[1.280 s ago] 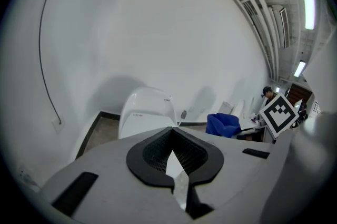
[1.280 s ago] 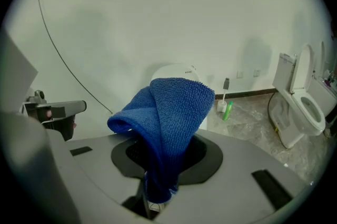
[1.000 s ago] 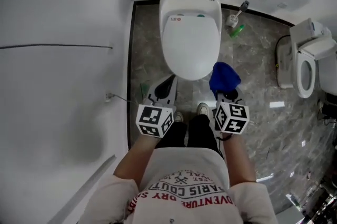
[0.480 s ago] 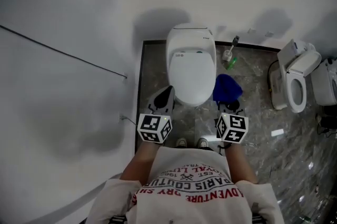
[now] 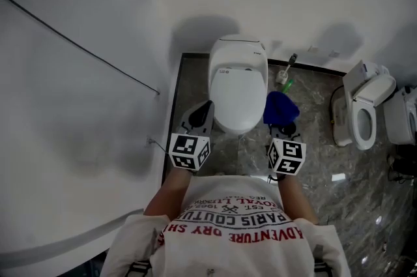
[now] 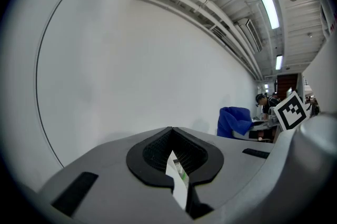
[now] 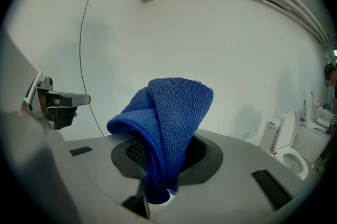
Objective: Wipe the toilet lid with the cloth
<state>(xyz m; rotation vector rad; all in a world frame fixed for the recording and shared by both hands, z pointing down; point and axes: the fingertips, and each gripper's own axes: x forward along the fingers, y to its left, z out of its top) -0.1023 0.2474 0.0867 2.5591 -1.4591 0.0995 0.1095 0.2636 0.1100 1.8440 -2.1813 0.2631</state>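
Observation:
A white toilet (image 5: pixel 238 90) with its lid (image 5: pixel 238 100) down stands against the wall in the head view. My right gripper (image 5: pixel 281 128) hovers off the bowl's front right, shut on a folded blue cloth (image 5: pixel 281 107) that sticks up from its jaws (image 7: pixel 167 112). My left gripper (image 5: pixel 199 118) hangs off the bowl's front left, jaws together with nothing held (image 6: pixel 176 165). Both grippers are short of the lid and apart from it. The left gripper view also catches the blue cloth (image 6: pixel 234 120) off to its right.
A second toilet (image 5: pixel 363 109) with its seat raised stands at the right. A toilet brush and a green item (image 5: pixel 285 72) sit by the wall behind the cloth. A thin black cable (image 5: pixel 78 46) runs down the white wall at left. The floor (image 5: pixel 195 83) is grey marbled tile.
The head view has pulled back and up, so the toilet looks smaller and farther. Both grippers keep their places at the bowl's front corners, the cloth still in the right one.

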